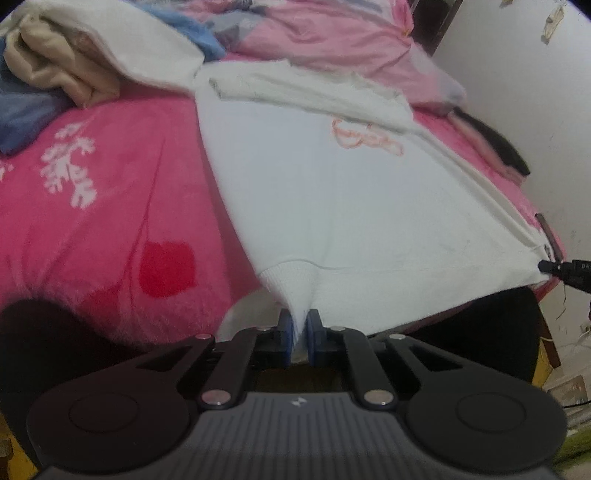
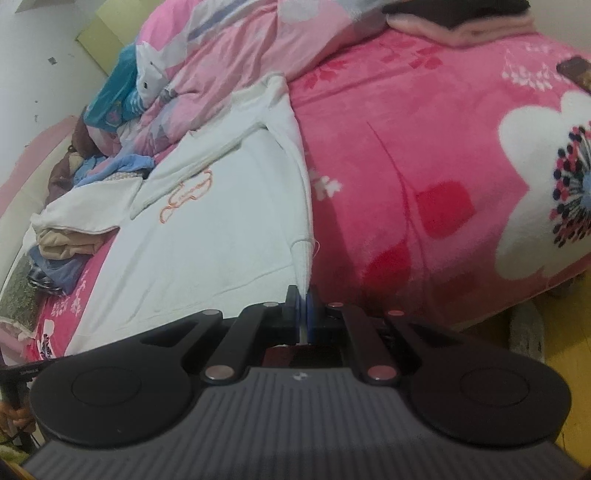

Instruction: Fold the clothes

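Note:
A white sweater (image 1: pixel 332 192) with a small orange embroidered design lies spread over the pink bed blanket, sleeves folded across its upper part. My left gripper (image 1: pixel 300 325) is shut on the ribbed hem at the sweater's bottom left corner. The right gripper's black tip (image 1: pixel 554 267) shows at the sweater's other bottom corner. In the right wrist view the same sweater (image 2: pixel 207 229) stretches away to the left, and my right gripper (image 2: pixel 303 306) is shut on its ribbed hem corner. The hem is pulled taut between the two grippers.
A pink flowered blanket (image 1: pixel 92 206) covers the bed (image 2: pixel 424 155). A pile of beige, white and blue clothes (image 1: pixel 66 62) lies at the far left. A pink quilt (image 1: pixel 332 33) is bunched at the head. A dark object (image 1: pixel 495 140) lies by the white wall.

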Tool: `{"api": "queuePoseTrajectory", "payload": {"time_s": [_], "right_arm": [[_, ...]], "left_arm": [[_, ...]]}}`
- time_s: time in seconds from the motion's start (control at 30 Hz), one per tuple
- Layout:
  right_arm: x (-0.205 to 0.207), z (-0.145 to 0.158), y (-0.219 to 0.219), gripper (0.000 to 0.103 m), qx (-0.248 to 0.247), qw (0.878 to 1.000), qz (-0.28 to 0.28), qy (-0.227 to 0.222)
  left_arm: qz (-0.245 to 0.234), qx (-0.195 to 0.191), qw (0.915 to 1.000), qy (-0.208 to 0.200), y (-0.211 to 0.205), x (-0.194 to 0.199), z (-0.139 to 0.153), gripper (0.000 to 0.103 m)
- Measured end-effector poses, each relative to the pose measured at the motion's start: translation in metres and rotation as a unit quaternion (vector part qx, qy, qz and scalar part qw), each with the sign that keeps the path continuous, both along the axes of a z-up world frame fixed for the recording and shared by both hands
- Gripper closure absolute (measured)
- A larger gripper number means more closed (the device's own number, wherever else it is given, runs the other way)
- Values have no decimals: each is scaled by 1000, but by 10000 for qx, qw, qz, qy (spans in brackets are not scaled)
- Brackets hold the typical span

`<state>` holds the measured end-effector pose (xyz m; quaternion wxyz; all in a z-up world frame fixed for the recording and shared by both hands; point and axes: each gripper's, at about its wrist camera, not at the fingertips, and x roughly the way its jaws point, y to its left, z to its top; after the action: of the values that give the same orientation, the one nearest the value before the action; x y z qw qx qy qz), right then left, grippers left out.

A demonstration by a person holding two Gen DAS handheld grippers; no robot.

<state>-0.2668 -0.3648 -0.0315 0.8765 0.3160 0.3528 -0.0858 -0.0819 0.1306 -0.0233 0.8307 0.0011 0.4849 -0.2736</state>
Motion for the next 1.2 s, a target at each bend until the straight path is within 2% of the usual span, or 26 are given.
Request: {"api": "queuePoseTrajectory", "payload": {"time_s": [0.2,0.27,0.33,0.37,0.43,0.53,0.6,0.73,0.8,0.87,0.93,1.0,1.07,1.13,1.2], "right_arm": [[16,-27,-19,100,202,9986,-78,473],[20,-36,-23,99,221,9973,-90,690],[21,-43,-27,98,67,9951,-249,958],[20,-44,-29,96,-73,9931,-378,1106],[13,-39,-33,95,-301,9904,-642,1183],[-2,-14,-25,95,-554,9936,-573,798],[-3,4,-9,95,-741,9958,-231,494],[20,15,14,95,-820,9948,575,201],[40,4,17,95,-704,9927,911,348],[58,-16,13,95,-525,9903,1070,717],[69,-36,3,100,-393,9869,1100,1110],[71,-46,-9,102,-101,9863,1097,1225],[66,-46,-16,102,-24,9854,1100,1296],[61,-45,-21,101,-134,9845,1009,1429],[54,-43,-25,93,-334,9828,871,1591]], "left_arm": [[-295,473,9984,18,-12,6,-27,93],[-392,743,9965,26,-16,9,-37,92],[-495,1044,9933,55,-20,11,-47,90],[-545,1130,9920,113,-21,11,-50,85],[-642,1268,9896,220,-21,10,-56,85],[-735,962,9925,159,-16,6,-43,84],[-790,660,9947,54,-12,4,-31,81],[-957,101,9952,-170,-16,12,-17,77],[-1011,105,9947,-135,-22,18,-24,76],[-1044,189,9943,-53,-27,25,-37,77],[-1076,273,9938,30,-32,32,-49,81],[-1073,244,9938,132,-31,37,-56,83],[-1032,167,9942,260,-26,41,-59,84],[-1010,165,9941,369,-21,42,-61,84],[-1048,236,9933,437,-18,39,-61,81]]}}
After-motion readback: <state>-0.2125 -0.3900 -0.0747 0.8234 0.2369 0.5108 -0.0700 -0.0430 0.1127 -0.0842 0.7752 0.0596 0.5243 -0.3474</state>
